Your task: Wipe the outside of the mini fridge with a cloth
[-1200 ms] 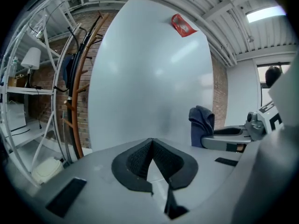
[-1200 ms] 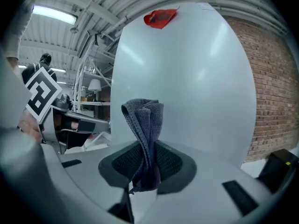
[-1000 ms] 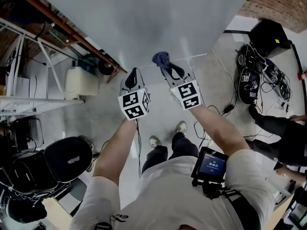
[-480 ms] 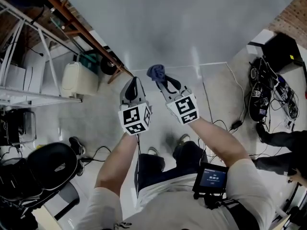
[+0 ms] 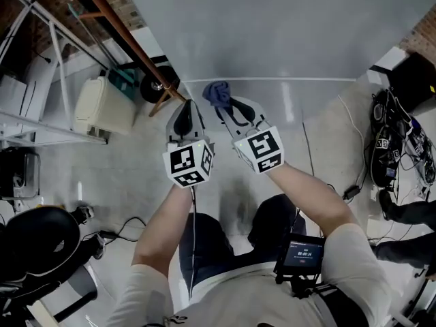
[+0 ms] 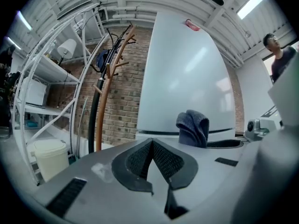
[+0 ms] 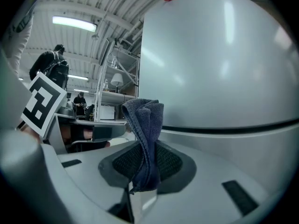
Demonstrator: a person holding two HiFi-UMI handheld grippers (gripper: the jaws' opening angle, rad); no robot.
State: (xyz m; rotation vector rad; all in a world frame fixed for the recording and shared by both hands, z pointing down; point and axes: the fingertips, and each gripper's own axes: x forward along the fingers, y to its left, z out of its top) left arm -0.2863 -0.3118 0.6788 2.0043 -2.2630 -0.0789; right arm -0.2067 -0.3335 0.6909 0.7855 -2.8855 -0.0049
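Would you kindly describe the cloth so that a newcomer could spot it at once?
Find the big pale fridge filling the head view's top. Two grippers point at it; the cloth is the dark blue bunch pinched in the right gripper, while the left gripper holds nothing.

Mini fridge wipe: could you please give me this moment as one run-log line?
right gripper: shut on cloth | left gripper: shut, empty | cloth: close to mini fridge, contact unclear
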